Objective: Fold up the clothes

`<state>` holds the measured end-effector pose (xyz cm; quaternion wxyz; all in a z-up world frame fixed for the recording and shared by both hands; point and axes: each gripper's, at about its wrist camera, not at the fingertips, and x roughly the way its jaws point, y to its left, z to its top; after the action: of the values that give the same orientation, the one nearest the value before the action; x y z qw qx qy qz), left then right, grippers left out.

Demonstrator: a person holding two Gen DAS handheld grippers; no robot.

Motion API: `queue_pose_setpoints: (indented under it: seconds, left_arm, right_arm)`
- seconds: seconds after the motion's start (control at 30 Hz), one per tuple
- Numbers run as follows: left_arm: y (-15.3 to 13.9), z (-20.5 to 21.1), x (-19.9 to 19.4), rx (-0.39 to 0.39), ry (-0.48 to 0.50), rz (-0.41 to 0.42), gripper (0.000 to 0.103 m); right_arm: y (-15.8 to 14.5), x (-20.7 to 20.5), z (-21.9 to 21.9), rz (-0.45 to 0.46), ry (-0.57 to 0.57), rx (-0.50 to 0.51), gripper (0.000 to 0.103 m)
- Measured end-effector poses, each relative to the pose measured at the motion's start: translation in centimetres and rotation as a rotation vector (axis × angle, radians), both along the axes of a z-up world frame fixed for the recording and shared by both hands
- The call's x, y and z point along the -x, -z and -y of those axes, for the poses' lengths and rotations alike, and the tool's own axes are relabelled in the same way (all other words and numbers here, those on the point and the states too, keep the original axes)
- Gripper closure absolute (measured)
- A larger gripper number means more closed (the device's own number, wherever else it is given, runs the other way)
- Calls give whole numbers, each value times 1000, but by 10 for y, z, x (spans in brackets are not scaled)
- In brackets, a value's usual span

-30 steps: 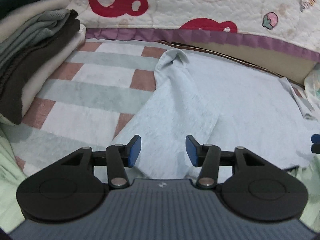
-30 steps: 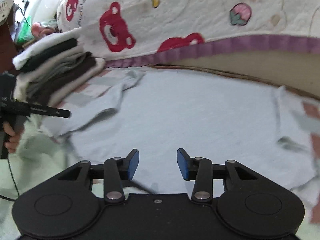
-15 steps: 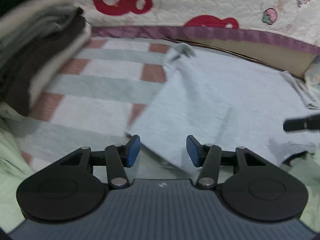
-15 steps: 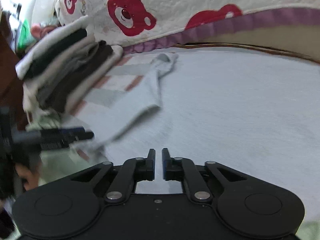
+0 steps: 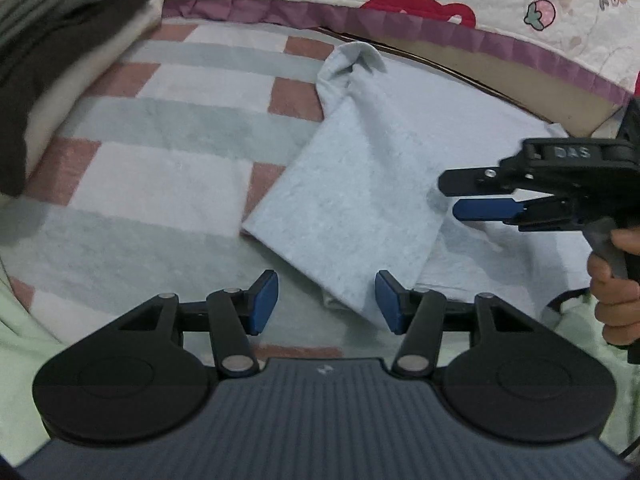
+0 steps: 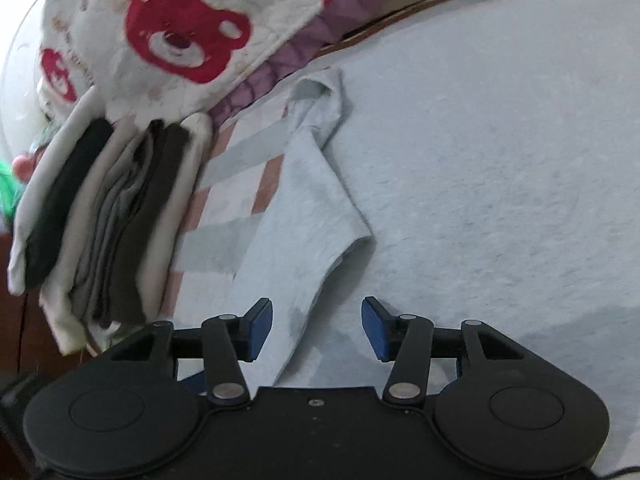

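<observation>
Striped blanket (image 5: 160, 176); pale blue garment's (image 5: 360, 208) near edge seemingly hidden under gripper body.

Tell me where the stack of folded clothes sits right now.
The stack of folded clothes sits at the upper left of both wrist views, on the checked blanket, left of the light blue shirt.

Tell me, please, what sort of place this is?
Probably a bedroom: a bear-print quilt at the back, a checked blanket spread as the work surface, and a stack of folded clothes beside it.
</observation>
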<state>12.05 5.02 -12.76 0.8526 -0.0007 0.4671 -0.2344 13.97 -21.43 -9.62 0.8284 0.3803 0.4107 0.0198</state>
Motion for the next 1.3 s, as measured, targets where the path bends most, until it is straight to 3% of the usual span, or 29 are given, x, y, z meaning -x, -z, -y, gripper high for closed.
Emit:
queue_pose_setpoints:
  seconds: [0.13,0.17,0.2,0.23,0.3,0.37,0.5,0.57,0.67,0.77,0.83,0.9,0.93,0.97,1.03,1.07,1.13,1.23,1.3]
  left_arm:
    - [0,3,1,-18,-19,29,50]
    - [-1,3,1,-24,-26,36,50]
    - [-3,3,2,-31,-28,52,50]
    - [-6,3,3,-38,-27,70,50]
    - [-13,1,6,-27,-30,101,50]
    - [-21,-3,10,15,-17,127,50]
    - [-30,2,17,79,59,167,50]
    - [-28,15,21,63,135,188,50]
    - [-19,40,24,-23,227,217,50]
    - [-7,53,18,-57,241,205,50]
    - [0,57,12,-63,236,192,50]
    - [4,62,8,-94,234,205,50]
    - [6,63,6,-104,236,209,50]
    - [7,63,5,-101,235,207,50]
    - [9,60,4,-85,234,195,50]
    - [11,60,4,-85,235,192,50]
    - [13,61,3,-89,237,189,54]
    - [17,68,1,-132,243,202,87]
    - [17,72,2,-141,260,216,89]
  right_arm:
    - [1,-18,-12,27,39,56,40]
    - [-2,-25,-15,33,41,77,52]
    - [-7,-32,-17,50,26,98,93]
    - [-15,-38,-17,88,-4,105,96]
    - [-35,-46,-15,175,-53,132,97]
    - [-59,-47,-13,242,-99,237,97]
    - [-73,-52,5,235,-131,439,97]
    - [-69,-57,15,187,-133,500,96]
    - [-62,-60,37,121,-80,376,96]
    - [-57,-63,35,72,-111,489,95]
    - [-48,-69,34,-11,-135,598,93]
    - [-43,-74,40,-76,-114,670,80]
    - [-45,-74,51,-96,-76,626,80]
    - [-52,-72,66,-69,-10,491,79]
    - [-61,-63,101,44,102,77,79]
    - [-64,-68,105,53,96,3,78]
    - [-74,-86,98,59,-1,58,78]
    - [-76,-114,76,71,-158,256,78]
    - [-67,-130,70,75,-223,281,78]
